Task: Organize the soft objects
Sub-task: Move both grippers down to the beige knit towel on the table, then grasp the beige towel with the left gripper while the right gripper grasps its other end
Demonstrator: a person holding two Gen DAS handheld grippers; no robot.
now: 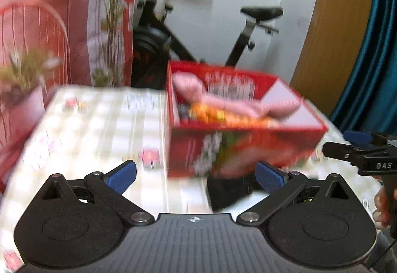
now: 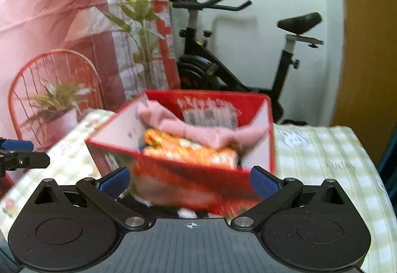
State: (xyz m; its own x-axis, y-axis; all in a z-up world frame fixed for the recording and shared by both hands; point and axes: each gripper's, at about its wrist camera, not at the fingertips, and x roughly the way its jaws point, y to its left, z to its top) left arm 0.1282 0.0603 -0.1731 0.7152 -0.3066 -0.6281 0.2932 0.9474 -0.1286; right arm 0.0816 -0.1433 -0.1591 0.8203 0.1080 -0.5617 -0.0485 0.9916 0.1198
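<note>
Nearest the lens, left gripper jaws were spread wide, holding nothing; a dark cloth lay on the table just ahead between them. Right gripper likewise released, empty, w/ the red box just beyond its tips, contact unclear thru blur. Inside: pink cloth over an orange cloth. Probably light, limp, non-fragile; pinch a bunched fold near the middle.

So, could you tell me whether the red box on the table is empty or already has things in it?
It has things in it. The open-topped red box holds a pink soft item lying over an orange patterned one.
</note>
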